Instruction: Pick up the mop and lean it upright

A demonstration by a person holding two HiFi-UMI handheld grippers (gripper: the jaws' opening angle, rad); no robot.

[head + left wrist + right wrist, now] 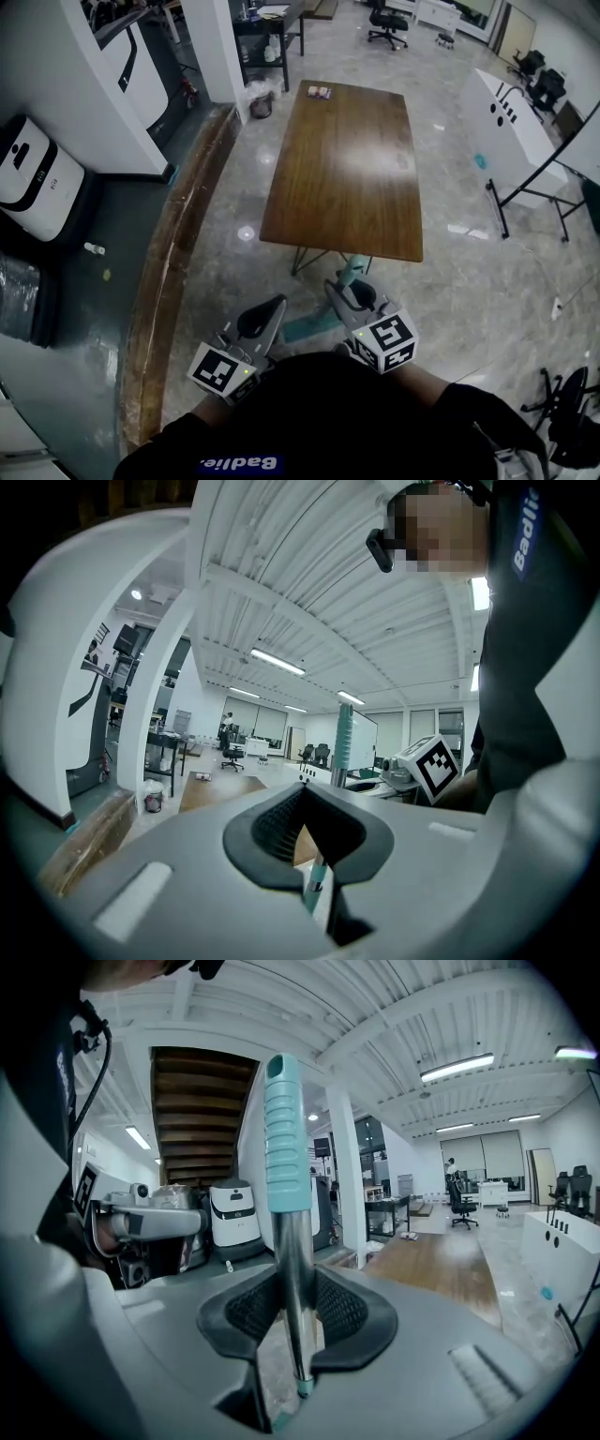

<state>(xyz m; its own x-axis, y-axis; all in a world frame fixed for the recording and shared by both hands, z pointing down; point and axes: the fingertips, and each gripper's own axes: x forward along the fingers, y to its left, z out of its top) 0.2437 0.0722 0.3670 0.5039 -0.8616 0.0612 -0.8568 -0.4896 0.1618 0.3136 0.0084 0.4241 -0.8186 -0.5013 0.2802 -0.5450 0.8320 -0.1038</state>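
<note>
The mop stands nearly upright in front of me. Its steel pole with a teal ribbed grip (284, 1138) rises between the pads of my right gripper (295, 1312), which is shut on the pole just below the grip. In the head view the right gripper (352, 298) holds the teal grip (353, 270) near the table's front edge, and the teal mop head (305, 328) rests on the floor below. My left gripper (267, 319) sits just left of the mop, apart from it. Its pads (302, 794) meet at the tips with nothing held, and the pole (344, 747) shows beyond them.
A long wooden table (347, 169) stands straight ahead. A low wooden kerb (178, 262) runs along the left, with a white machine (33, 178) beyond it. A white pillar (220, 47) is at the back, a whiteboard stand (511, 117) to the right, and a chair base (562, 412) at lower right.
</note>
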